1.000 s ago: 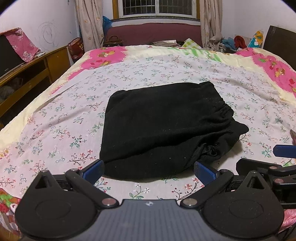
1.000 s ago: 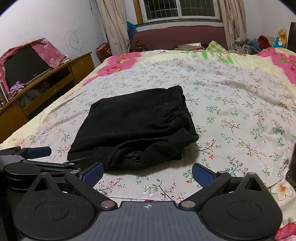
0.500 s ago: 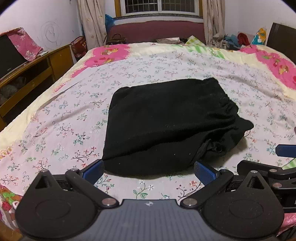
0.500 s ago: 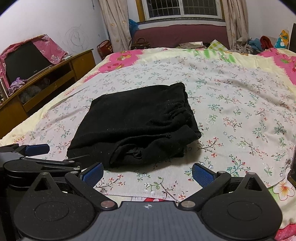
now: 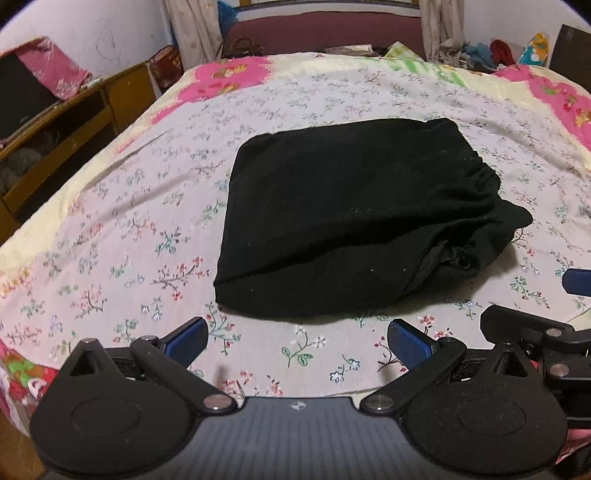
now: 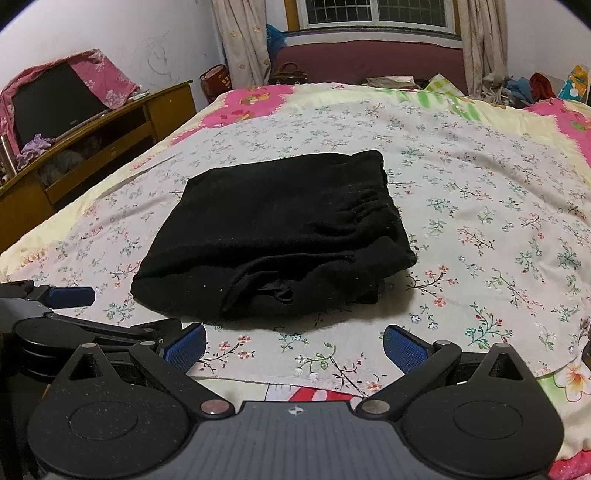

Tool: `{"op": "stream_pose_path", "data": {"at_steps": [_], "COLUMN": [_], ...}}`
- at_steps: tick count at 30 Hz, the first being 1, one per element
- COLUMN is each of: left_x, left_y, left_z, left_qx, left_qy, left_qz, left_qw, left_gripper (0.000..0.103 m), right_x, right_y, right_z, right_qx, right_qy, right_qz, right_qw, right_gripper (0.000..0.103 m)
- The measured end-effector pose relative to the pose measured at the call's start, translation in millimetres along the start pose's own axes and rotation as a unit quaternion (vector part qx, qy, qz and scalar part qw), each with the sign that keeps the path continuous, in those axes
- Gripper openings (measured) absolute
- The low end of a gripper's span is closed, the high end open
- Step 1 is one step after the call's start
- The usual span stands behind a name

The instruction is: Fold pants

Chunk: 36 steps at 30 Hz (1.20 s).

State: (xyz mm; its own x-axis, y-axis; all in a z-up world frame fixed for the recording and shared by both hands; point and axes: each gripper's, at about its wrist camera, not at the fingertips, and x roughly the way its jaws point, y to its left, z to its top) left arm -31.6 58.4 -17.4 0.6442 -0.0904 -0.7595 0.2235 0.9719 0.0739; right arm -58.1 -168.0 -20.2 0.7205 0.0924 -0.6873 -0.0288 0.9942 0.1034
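Observation:
The black pants point(image 5: 351, 218) lie folded into a compact rectangle on the floral bedsheet point(image 5: 140, 206), with the gathered waistband on the right side. They also show in the right wrist view point(image 6: 280, 236). My left gripper point(image 5: 297, 341) is open and empty, just short of the pants' near edge. My right gripper point(image 6: 293, 345) is open and empty, also just short of the near edge. The left gripper shows at the left edge of the right wrist view point(image 6: 66, 297). The right gripper shows at the right edge of the left wrist view point(image 5: 576, 282).
A wooden cabinet point(image 6: 110, 129) with a covered television point(image 6: 55, 103) stands left of the bed. Curtains and a window point(image 6: 376, 14) are at the back. Loose clothes point(image 5: 491, 48) are piled at the far right. The sheet's near edge point(image 6: 295, 380) lies just under the right gripper.
Both grippers have risen and tilted down slightly, so the pants sit lower in both views. The pants have not moved. Both grippers stay open.

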Motion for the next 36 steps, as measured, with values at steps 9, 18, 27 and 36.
{"op": "stream_pose_path", "data": {"at_steps": [9, 18, 27, 36], "left_x": [-0.3, -4.6, -7.8, -9.4], "left_y": [1.8, 2.3, 2.4, 2.5], "left_z": [-1.0, -1.3, -0.7, -0.8], "left_qx": [-0.005, -0.004, -0.004, -0.008], "left_qy": [0.01, 0.01, 0.007, 0.009], "left_qz": [-0.001, 0.005, 0.007, 0.009], "left_qw": [0.9999, 0.9999, 0.9999, 0.9999], "left_gripper": [0.103, 0.103, 0.103, 0.103], "right_x": [-1.5, -5.8, -8.6, -9.9], "right_y": [2.6, 7.7, 8.7, 10.7], "right_z": [-0.6, -3.0, -2.5, -2.5], "right_qx": [0.0, -0.003, -0.004, -0.003], "right_qy": [0.001, -0.001, -0.003, -0.003], "right_qz": [-0.001, -0.003, -0.004, -0.004], "right_qw": [1.0, 1.0, 1.0, 1.0], "right_gripper": [0.092, 0.092, 0.092, 0.092]}}
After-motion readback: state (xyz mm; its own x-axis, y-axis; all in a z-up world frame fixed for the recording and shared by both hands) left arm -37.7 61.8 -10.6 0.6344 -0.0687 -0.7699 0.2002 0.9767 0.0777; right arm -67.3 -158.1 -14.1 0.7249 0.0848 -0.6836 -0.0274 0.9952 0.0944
